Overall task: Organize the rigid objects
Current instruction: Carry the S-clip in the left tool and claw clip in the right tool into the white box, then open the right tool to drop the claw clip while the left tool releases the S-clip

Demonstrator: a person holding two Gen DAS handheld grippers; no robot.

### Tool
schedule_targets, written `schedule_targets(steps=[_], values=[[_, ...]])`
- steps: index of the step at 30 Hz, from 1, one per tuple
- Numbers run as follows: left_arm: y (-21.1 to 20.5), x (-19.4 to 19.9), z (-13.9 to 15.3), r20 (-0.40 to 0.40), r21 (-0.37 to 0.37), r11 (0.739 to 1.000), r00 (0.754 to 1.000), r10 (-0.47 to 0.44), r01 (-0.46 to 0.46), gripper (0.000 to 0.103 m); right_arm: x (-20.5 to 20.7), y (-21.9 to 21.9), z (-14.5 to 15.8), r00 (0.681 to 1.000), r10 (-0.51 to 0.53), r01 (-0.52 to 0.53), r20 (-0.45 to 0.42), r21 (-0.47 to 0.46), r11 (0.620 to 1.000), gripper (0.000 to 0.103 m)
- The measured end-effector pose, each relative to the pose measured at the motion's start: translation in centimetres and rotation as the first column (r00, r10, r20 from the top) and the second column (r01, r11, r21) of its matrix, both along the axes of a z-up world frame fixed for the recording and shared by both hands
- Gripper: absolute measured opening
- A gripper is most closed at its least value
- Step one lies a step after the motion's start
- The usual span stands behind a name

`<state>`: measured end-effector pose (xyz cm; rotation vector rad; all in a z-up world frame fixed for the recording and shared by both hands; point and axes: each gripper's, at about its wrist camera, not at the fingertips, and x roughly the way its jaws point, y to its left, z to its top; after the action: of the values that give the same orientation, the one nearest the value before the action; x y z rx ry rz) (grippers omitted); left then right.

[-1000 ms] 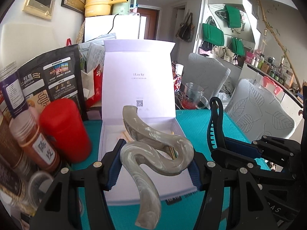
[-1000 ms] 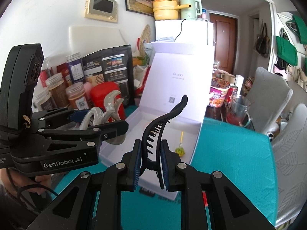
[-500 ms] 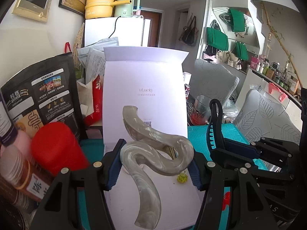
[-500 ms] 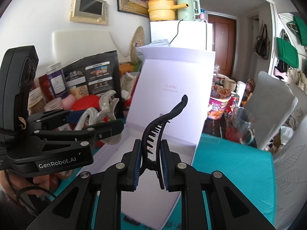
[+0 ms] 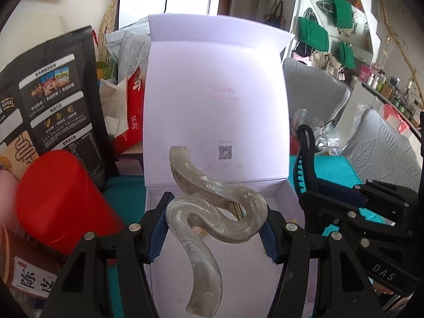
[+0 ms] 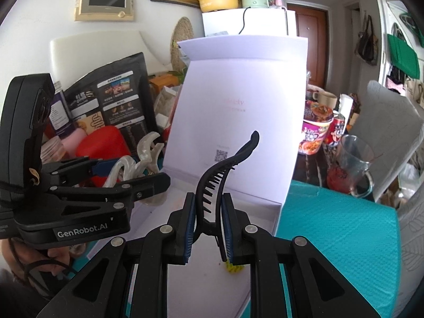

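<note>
Hair clips are held one in each gripper, both above the open white gift box (image 5: 281, 196), whose lid stands upright behind its tray. The left gripper (image 5: 215, 221) clenches the marbled grey hair clip (image 5: 212, 212) across its middle bend; the long axis of this clip runs away from the fingers, toward the lid, with one arm curving back to the camera. It looks glossy, S-shaped, with a small brass spring. The right gripper (image 6: 206, 229) is closed on the black toothed hair clip (image 6: 225, 167) near its hinge, so the clip stands almost upright, tip leaning to the right. In my judgement the tray lies directly under both clips, so each one only needs to go down and be laid flat. The left one seems a little nearer to the tray's floor. A small yellow-green object (image 6: 233, 267) already lies in the tray, just under the right fingers.
</note>
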<state>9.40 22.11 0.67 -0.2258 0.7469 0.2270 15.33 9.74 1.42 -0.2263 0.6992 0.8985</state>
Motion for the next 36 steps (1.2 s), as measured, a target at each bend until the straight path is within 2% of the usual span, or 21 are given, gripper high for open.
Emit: schedule_targets(steps=[10, 19, 24, 31, 36], values=[[1.1, 2.1, -3.0, -0.082, 0.0, 1.0, 0.997, -0.006, 0.006, 0.059, 3.3, -0.2, -3.7, 0.997, -0.031, 0.028, -0.076, -0.04, 0.999, 0.019], [1.2, 3.0, -4.8, -0.138, -0.011, 1.0, 0.99, -0.023, 0.021, 0.059, 3.6, 1.0, -5.6, 0.993, -0.019, 0.009, -0.113, -0.096, 0.995, 0.019], [1.3, 3.3, -5.4, -0.167, -0.022, 0.999, 0.985, -0.031, 0.027, 0.059, 3.2, 1.6, -6.1, 0.993, -0.001, -0.012, -0.119, -0.112, 0.994, 0.019], [1.7, 3.9, -6.9, -0.215, -0.081, 0.996, 0.975, -0.051, 0.035, 0.059, 2.7, 2.0, -6.4, 0.993, 0.025, -0.039, -0.116, -0.124, 0.991, 0.019], [1.8, 4.3, -7.8, -0.249, -0.084, 0.996, 0.967, -0.049, 0.029, 0.059, 2.3, 2.3, -6.5, 0.992, 0.045, -0.064, -0.12, -0.152, 0.986, 0.019]])
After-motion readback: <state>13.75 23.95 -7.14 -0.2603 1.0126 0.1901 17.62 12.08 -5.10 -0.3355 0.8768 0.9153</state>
